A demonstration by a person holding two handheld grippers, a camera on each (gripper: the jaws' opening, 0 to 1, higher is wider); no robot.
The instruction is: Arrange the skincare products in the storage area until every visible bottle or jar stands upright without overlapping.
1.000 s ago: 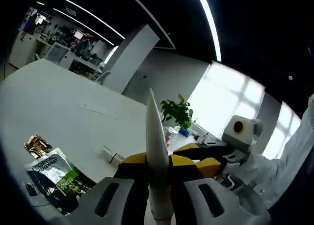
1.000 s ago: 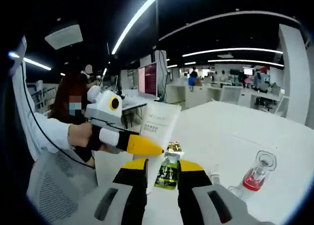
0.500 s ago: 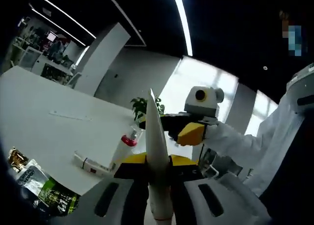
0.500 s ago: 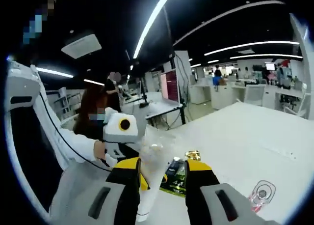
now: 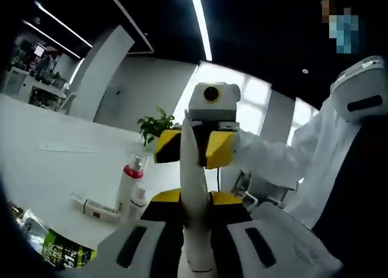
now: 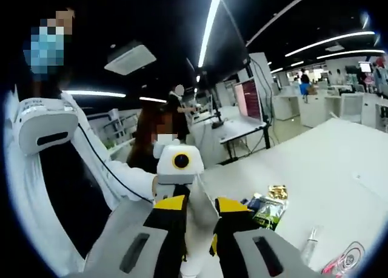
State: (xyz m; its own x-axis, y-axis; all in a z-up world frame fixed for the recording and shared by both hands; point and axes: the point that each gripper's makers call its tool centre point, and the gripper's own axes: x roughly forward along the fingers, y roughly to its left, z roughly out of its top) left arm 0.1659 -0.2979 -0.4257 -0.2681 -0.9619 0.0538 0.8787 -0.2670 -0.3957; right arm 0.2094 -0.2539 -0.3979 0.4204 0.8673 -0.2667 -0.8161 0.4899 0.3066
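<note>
My left gripper [image 5: 195, 198] is shut on a white tube [image 5: 193, 169] that stands edge-on, flat end up. My right gripper [image 5: 194, 149] faces it from beyond; its yellow jaws stand either side of the tube's tip with a small gap, open. In the right gripper view, my right gripper [image 6: 200, 206] straddles the white tube [image 6: 199, 226], and the left gripper [image 6: 177, 179] sits just behind it. On the white table [image 5: 42, 169] stand a white bottle with a red collar [image 5: 128, 184] and a smaller bottle [image 5: 139, 199]. A tube [image 5: 91, 206] lies flat beside them.
Green sachets [image 5: 66, 252] lie near the table's edge; the sachets [image 6: 267, 208] also lie right of my jaws. A clear bottle [image 6: 309, 244] and a red-liquid bottle [image 6: 345, 267] are at lower right. A person in white sleeves holds both grippers. A potted plant [image 5: 154, 126] stands behind.
The right gripper has come in from the right and now faces the left one, with its jaws around the tube's tip. Both views have swung round; the left stays shut on the tube.
</note>
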